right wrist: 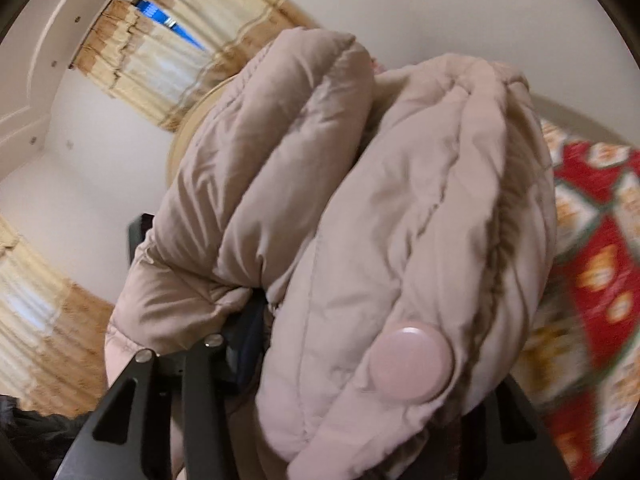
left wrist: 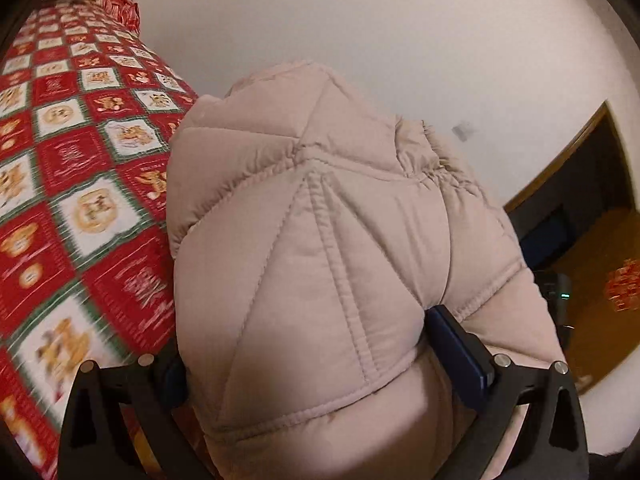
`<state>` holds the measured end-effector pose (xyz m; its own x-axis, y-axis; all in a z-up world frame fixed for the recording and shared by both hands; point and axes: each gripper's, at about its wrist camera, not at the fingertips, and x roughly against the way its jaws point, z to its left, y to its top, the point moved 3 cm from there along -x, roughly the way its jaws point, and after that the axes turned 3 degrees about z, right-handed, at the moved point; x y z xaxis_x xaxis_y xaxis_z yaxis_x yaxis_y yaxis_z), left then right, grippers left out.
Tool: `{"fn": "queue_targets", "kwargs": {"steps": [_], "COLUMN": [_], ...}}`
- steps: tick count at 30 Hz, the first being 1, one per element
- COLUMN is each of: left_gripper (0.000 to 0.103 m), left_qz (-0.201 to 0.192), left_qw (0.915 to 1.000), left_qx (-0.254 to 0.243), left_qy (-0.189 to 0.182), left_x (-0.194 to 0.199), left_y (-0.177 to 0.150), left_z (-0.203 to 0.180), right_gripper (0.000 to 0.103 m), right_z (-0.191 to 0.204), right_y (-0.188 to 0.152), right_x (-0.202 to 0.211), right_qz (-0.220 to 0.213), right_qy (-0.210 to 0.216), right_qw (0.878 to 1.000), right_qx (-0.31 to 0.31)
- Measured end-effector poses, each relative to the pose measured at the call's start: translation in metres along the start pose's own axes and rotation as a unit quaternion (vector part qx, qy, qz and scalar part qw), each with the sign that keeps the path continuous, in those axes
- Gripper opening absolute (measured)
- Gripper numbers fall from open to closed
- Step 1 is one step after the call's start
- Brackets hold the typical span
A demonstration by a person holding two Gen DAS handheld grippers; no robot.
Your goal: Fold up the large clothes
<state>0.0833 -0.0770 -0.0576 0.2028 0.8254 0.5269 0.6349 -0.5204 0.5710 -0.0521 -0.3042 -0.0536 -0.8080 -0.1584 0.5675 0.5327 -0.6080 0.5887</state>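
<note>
A large beige quilted puffer jacket [left wrist: 320, 240] fills the left wrist view, lifted in front of the wall. My left gripper [left wrist: 320, 344] is shut on a thick fold of it, the blue pad [left wrist: 460, 344] of the right finger pressing into the padding. In the right wrist view the same jacket [right wrist: 360, 220] is bunched in thick rolls with a round pink snap button [right wrist: 410, 364] showing. My right gripper [right wrist: 352, 344] is shut on the jacket; its right finger is hidden under the fabric.
A bed with a red, green and white patchwork quilt [left wrist: 80, 160] lies at the left, and it shows at the right in the right wrist view [right wrist: 592, 280]. Yellow curtains [right wrist: 168, 52] hang over a window. A wooden door [left wrist: 592, 240] stands at the right.
</note>
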Motion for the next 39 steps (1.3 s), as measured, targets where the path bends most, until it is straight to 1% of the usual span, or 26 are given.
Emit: {"fn": "queue_targets", "kwargs": {"steps": [3,4,6,7,9,10,11,13,15,16,17,18,19,20,21,22,24,25,27,29,30,32,33,36,39], "left_gripper": [0.102,0.102,0.102,0.102,0.102,0.102,0.102,0.102,0.102,0.102,0.102,0.102,0.102,0.102,0.102,0.102,0.102,0.102,0.102,0.102,0.102,0.102,0.102,0.102,0.102], "left_qz": [0.005,0.001,-0.003,-0.002,-0.001,-0.005,-0.006,-0.009,-0.008,-0.008,-0.008,-0.009,-0.011,-0.013,-0.015,-0.017,-0.02,-0.021,-0.022,-0.02,-0.019,-0.023,-0.027,-0.035,-0.036], "left_qw": [0.9976,0.9969,0.9955,0.9939,0.992,0.9914,0.9913,0.9915,0.9919,0.9916,0.9911,0.9905,0.989,0.9876,0.9866,0.985,0.9829,0.9811,0.9771,0.9729,0.9704,0.9617,0.9568,0.949,0.9404], "left_qx": [0.0,0.01,0.028,0.034,0.04,0.037,0.032,0.012,0.006,0.006,0.005,0.003,-0.003,-0.01,-0.013,-0.017,-0.018,-0.02,-0.026,-0.035,-0.039,-0.049,-0.058,-0.069,-0.071], "left_qy": [0.069,0.078,0.09,0.105,0.119,0.126,0.128,0.129,0.127,0.129,0.133,0.137,0.147,0.156,0.162,0.171,0.182,0.191,0.21,0.228,0.237,0.269,0.284,0.306,0.33], "left_x": [-0.035,-0.038,-0.039,-0.04,-0.046,-0.047,-0.053,-0.052,-0.052,-0.053,-0.052,-0.052,-0.052,-0.052,-0.052,-0.051,-0.05,-0.048,-0.046,-0.046,-0.045,-0.043,-0.043,-0.043,-0.044], "left_y": [0.008,0.011,0.011,0.012,0.012,0.01,0.01,0.005,0.005,0.006,0.005,0.004,0.004,0.004,0.003,0.002,0.003,0.002,0.002,0.004,0.004,0.005,0.005,0.002,0.0], "left_z": [0.013,0.019,0.026,0.031,0.037,0.039,0.041,0.041,0.046,0.05,0.05,0.047,0.045,0.042,0.04,0.037,0.035,0.034,0.028,0.024,0.021,0.014,0.011,0.009,0.008], "right_gripper": [0.05,0.05,0.05,0.051,0.062,0.07,0.075,0.076,0.077,0.078,0.078,0.077,0.065,0.053,0.05,0.049,0.048,0.048,0.048,0.047,0.047,0.047,0.046,0.046,0.046], "right_z": [-0.032,-0.046,-0.063,-0.07,-0.08,-0.086,-0.094,-0.101,-0.1,-0.095,-0.083,-0.07,-0.053,-0.037,-0.018,-0.014,0.02,0.035,0.047,0.048,0.04,0.025,0.018,-0.001,-0.01], "right_y": [0.002,0.006,0.008,0.01,0.01,0.008,0.005,-0.002,-0.009,-0.013,-0.017,-0.021,-0.021,-0.018,-0.015,-0.013,-0.009,-0.007,0.001,0.012,0.007,0.005,0.003,-0.003,-0.01], "right_x": [-0.013,-0.024,-0.026,-0.034,-0.042,-0.04,-0.039,-0.024,0.007,0.027,0.038,0.055,0.068,0.077,0.083,0.087,0.074,0.06,0.032,0.004,-0.005,-0.026,-0.03,-0.037,-0.045], "right_qz": [-0.003,-0.005,-0.016,-0.018,-0.012,-0.008,-0.001,0.005,-0.02,-0.04,-0.054,-0.067,-0.081,-0.092,-0.102,-0.107,-0.102,-0.095,-0.084,-0.061,-0.052,-0.033,-0.034,-0.037,-0.043], "right_qy": [-0.028,-0.024,-0.009,-0.003,0.0,0.003,0.012,0.013,-0.015,-0.045,-0.073,-0.099,-0.114,-0.12,-0.116,-0.111,-0.112,-0.126,-0.152,-0.16,-0.166,-0.181,-0.184,-0.189,-0.197], "right_qw": [1.0,1.0,1.0,1.0,0.999,0.998,0.997,0.995,0.995,0.995,0.994,0.992,0.99,0.989,0.987,0.987,0.982,0.977,0.97,0.972,0.973,0.974,0.974,0.975,0.974], "right_qx": [0.008,-0.004,-0.019,-0.022,-0.04,-0.056,-0.075,-0.094,-0.093,-0.08,-0.065,-0.044,-0.016,0.009,0.037,0.054,0.109,0.14,0.168,0.159,0.152,0.135,0.127,0.108,0.106]}}
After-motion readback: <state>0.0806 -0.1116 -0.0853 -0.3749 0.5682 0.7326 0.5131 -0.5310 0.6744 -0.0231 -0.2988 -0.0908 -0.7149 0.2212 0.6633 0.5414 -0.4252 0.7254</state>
